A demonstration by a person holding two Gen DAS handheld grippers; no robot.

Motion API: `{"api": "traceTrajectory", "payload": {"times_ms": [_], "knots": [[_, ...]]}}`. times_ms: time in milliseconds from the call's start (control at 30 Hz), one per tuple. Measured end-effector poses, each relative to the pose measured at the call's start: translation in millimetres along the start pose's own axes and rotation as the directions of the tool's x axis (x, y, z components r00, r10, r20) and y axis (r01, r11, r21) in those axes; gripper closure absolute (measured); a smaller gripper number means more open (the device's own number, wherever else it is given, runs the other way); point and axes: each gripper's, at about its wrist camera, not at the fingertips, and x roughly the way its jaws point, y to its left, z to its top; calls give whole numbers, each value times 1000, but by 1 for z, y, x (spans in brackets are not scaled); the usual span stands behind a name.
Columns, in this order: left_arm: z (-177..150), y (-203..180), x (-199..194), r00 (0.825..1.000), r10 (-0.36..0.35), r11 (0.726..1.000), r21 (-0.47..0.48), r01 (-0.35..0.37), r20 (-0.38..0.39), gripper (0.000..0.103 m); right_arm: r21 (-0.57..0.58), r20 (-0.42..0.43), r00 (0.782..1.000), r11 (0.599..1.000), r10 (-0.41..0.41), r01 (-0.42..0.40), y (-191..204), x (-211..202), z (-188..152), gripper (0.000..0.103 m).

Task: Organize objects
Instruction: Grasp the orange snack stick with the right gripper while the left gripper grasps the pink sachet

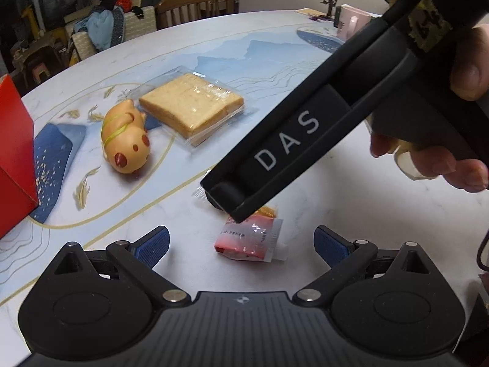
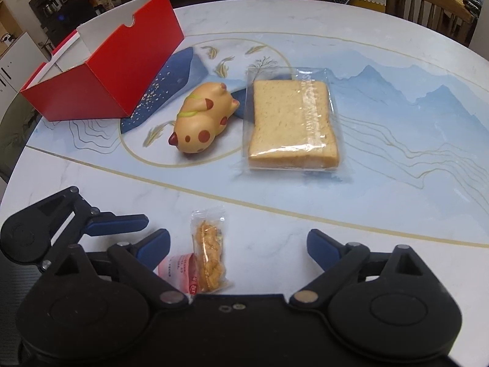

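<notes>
Table (image 2: 397, 183): round and white, with blue hills and gold fish painted on it.
Red box (image 2: 104, 82): open on top, by the far left edge of the table in the right view. Nothing can be seen inside it.
Pig toy (image 2: 201, 122): tan with brown spots and a yellow band. It lies on its side in the middle of the table, between the red box and the bread, close to both.
Bread (image 2: 292, 125): slices in a clear bag, flat on the table, just right of the pig toy.
Snack (image 2: 209, 260): a small clear pack with a golden twist in it, near the close edge of the table.
Red pack (image 1: 249, 241): small and crinkly, touching the snack on its left side.
Left gripper (image 1: 241, 244): its blue pads stand wide apart, one on each side of the red pack, and do not touch it.
Right gripper (image 2: 238, 249): its pads are wide apart too. The snack and red pack lie between them, nearer the left pad, not squeezed.
Hand (image 1: 458, 122): holds the black handle of the right gripper, seen in the left view.
Mug (image 1: 351, 24): pink, at the far edge of the table.
Chair (image 2: 428, 6): wood, past the far edge.
</notes>
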Motion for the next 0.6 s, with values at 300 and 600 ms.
{"api": "traceTrajectory", "payload": {"times_ms": [300, 600], "knots": [[-6, 1, 6, 999, 37, 999, -1, -37, 2, 3, -17, -5, 999, 999, -42, 42, 6, 10, -3, 31], [-8, -1, 3, 1000, 8, 1000, 22, -8, 22, 34, -44, -19, 996, 995, -88, 87, 10, 13, -6, 53]]}}
